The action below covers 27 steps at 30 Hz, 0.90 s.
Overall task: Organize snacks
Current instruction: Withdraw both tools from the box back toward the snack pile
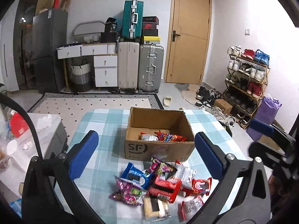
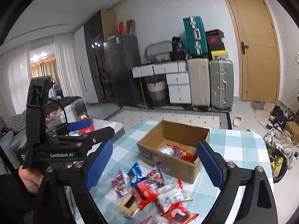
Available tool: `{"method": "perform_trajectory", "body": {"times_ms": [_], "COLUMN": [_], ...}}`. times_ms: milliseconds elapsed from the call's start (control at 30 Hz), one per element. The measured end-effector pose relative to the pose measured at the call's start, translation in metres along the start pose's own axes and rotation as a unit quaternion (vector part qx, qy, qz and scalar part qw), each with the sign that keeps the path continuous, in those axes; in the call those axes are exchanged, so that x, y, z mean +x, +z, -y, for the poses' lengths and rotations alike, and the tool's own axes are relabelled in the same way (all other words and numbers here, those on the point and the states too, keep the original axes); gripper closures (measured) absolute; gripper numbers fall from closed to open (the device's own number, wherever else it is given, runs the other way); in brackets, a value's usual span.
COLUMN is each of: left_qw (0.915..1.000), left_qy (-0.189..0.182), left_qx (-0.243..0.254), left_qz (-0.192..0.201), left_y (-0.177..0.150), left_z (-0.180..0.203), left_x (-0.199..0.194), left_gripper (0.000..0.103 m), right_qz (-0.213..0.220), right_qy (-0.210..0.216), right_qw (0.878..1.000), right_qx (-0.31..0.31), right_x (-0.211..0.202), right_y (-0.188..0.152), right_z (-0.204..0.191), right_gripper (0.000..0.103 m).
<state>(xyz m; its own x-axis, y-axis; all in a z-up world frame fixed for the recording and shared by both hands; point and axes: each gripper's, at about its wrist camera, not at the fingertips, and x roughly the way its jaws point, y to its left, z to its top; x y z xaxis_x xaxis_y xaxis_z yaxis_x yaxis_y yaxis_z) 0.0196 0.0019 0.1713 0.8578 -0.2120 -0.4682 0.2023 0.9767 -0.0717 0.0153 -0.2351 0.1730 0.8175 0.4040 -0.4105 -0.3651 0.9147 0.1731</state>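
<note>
An open cardboard box (image 1: 158, 147) stands on the checked tablecloth (image 1: 104, 127) and holds a few snack packets (image 1: 164, 137). It also shows in the right wrist view (image 2: 168, 160). A pile of loose snack packets (image 1: 158, 184) lies in front of the box, among them a blue packet (image 1: 135, 175) and a red one (image 1: 165, 187). The pile also shows in the right wrist view (image 2: 153, 192). My left gripper (image 1: 147, 155) is open and empty above the pile. My right gripper (image 2: 155, 166) is open and empty above the pile too. The left gripper shows in the right wrist view (image 2: 82, 128).
A white side table (image 1: 43, 130) with clutter stands left of the table. Behind are a patterned rug (image 1: 89, 104), suitcases (image 1: 140, 67), drawers (image 1: 104, 69), a fridge (image 1: 48, 50) and a wooden door (image 1: 188, 35). A shoe rack (image 1: 246, 78) stands at the right.
</note>
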Motion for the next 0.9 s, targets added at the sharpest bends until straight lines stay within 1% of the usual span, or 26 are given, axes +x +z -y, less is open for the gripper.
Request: {"method": "perform_trajectory", "body": {"times_ms": [133, 267, 367, 500, 700, 800, 900], "left_qw": [0.9999, 0.9997, 0.9996, 0.9991, 0.9987, 0.9990, 0.9988], "left_qy": [0.003, 0.008, 0.011, 0.023, 0.026, 0.032, 0.044], "left_qx": [0.004, -0.001, 0.003, 0.004, -0.024, -0.015, -0.014], "left_qz": [0.014, 0.023, 0.025, 0.036, 0.036, 0.026, 0.016], "left_y": [-0.013, -0.031, -0.045, -0.071, -0.113, -0.132, -0.147], "left_z": [0.002, 0.003, 0.005, 0.005, -0.008, -0.012, -0.015], "left_x": [-0.033, -0.060, -0.076, -0.097, -0.100, -0.085, -0.071], "left_gripper": [0.000, 0.000, 0.000, 0.000, 0.000, 0.000, 0.000], "right_qz": [0.032, 0.061, 0.069, 0.073, 0.062, 0.042, 0.024], "right_qy": [0.007, 0.004, 0.002, -0.004, -0.019, -0.031, -0.030], "right_qw": [0.999, 0.998, 0.997, 0.997, 0.998, 0.999, 0.999], "right_qx": [0.009, 0.013, 0.015, 0.023, 0.008, 0.004, 0.016], "right_x": [-0.033, -0.059, -0.073, -0.079, -0.079, -0.072, -0.065], "right_y": [-0.015, -0.032, -0.045, -0.052, -0.079, -0.097, -0.111], "right_z": [-0.012, -0.020, -0.027, -0.025, -0.030, -0.028, -0.023], "right_gripper": [0.001, 0.001, 0.001, 0.001, 0.001, 0.001, 0.000]}}
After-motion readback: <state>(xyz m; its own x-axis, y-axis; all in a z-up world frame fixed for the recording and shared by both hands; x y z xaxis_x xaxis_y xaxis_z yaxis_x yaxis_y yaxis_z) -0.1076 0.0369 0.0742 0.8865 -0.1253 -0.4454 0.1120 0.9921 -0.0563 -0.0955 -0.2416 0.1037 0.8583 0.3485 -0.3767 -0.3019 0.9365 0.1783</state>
